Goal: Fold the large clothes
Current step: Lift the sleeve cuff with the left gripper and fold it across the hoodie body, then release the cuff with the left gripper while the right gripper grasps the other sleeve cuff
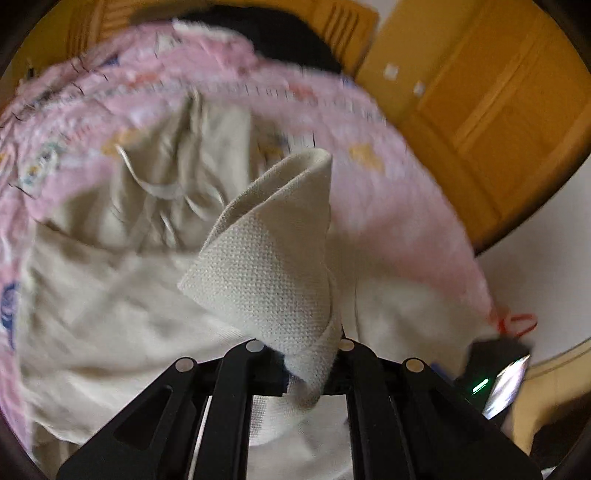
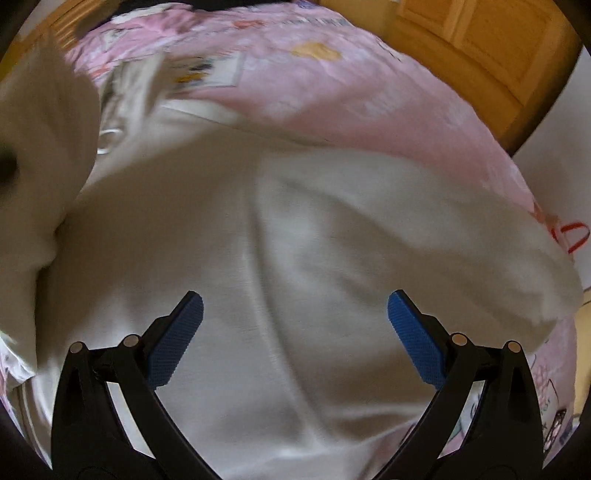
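A large cream garment (image 2: 295,258) lies spread over a pink patterned bedspread (image 2: 332,92). Its drawstrings (image 1: 159,188) show near the far end in the left wrist view. My left gripper (image 1: 306,363) is shut on a fold of the cream garment's waffle-textured edge (image 1: 266,258), which stands up in a peak in front of the camera. My right gripper (image 2: 295,332) hangs open above the flat middle of the garment, blue pads (image 2: 177,339) wide apart with nothing between them. At the lower right of the left wrist view the other gripper's body (image 1: 495,373) shows, blurred.
Wooden cupboard doors (image 1: 491,110) stand beyond the bed on the right. A dark item (image 1: 288,40) lies at the bed's far end by a wooden headboard (image 1: 347,26). A red loop (image 2: 574,230) pokes out at the bed's right edge. White floor (image 1: 535,277) runs beside the bed.
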`<state>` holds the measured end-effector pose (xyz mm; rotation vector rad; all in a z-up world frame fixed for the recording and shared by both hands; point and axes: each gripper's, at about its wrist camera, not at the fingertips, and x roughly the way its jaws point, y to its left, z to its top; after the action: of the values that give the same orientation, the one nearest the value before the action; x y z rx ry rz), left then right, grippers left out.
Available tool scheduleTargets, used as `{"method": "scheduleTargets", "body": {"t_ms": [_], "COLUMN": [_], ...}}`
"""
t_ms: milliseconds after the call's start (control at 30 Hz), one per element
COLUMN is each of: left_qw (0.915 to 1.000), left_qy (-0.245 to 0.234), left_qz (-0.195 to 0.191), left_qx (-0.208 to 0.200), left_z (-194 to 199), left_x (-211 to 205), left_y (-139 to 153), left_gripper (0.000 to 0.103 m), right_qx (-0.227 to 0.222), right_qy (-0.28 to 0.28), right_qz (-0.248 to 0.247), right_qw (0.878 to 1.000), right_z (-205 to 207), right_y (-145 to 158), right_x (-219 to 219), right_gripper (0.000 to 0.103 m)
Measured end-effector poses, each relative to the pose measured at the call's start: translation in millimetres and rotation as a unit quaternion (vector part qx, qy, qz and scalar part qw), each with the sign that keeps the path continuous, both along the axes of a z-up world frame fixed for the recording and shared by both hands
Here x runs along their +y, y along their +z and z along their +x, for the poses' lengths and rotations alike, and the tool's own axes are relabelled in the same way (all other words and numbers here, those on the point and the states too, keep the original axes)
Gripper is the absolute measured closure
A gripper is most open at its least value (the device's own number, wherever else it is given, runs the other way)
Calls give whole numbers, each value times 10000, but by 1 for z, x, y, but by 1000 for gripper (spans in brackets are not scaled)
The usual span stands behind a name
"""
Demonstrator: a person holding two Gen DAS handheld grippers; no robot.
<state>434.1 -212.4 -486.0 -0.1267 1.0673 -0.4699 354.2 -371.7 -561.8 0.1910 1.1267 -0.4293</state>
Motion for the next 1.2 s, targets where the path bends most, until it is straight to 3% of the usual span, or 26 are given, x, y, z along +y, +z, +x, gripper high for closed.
{"method": "scheduleTargets", "body": {"t_ms": [133,200,267,333,433,567,633,767,800,867,900,933,1000,1033,1067,1200], "left_qw": [9983,9966,9960,9947,9943,9975,9974,9903,9879,9827,9806,9787,9751,9745,9735,9735], "left_qy": [-285,-453,-611,-871,-986,-572,-243,363,498,685,741,788,867,878,909,848], "left_qz": [270,342,399,345,323,403,661,1330,1440,1620,1691,1736,1870,1886,1923,1972], "left_qx": [422,601,520,421,250,-21,-116,170,293,578,660,761,820,841,843,791], "left_z": [-3,-4,-6,-10,-14,-10,-5,19,25,36,39,42,43,43,39,31], "left_x": [-14,-14,-11,-8,4,38,63,122,135,159,168,179,192,196,201,202], "left_y": [-53,-67,-67,-57,-36,-8,-1,-28,-38,-61,-70,-79,-88,-89,-91,-87], "left_gripper": [94,81,50,38,36,25,21,21,21,25,25,26,26,26,26,26], "right_qx": [-66,-152,-202,-262,-385,-594,-604,-110,-87,11,50,176,324,298,263,48], "right_qy": [-117,-104,-94,-78,-94,11,-66,-32,-40,-28,21,113,407,482,519,585], "right_qz": [230,491,739,969,1109,1428,1609,1564,1681,2037,2092,2016,1531,1384,1451,1250], "right_qw": [9996,9986,9970,9949,9930,9880,9851,9876,9857,9790,9778,9792,9868,9888,9877,9904], "right_z": [-2,-2,-1,1,4,12,17,39,43,50,52,55,57,55,53,39], "right_y": [-12,-14,-13,-9,2,20,25,2,-5,-22,-26,-29,-28,-25,-24,8], "right_x": [-22,-25,-29,-27,-20,-13,-10,-5,-7,-9,-8,-4,10,14,14,12], "right_gripper": [6,6,6,6,6,6,6,8,12,41,50,62,70,94,99,99]}}
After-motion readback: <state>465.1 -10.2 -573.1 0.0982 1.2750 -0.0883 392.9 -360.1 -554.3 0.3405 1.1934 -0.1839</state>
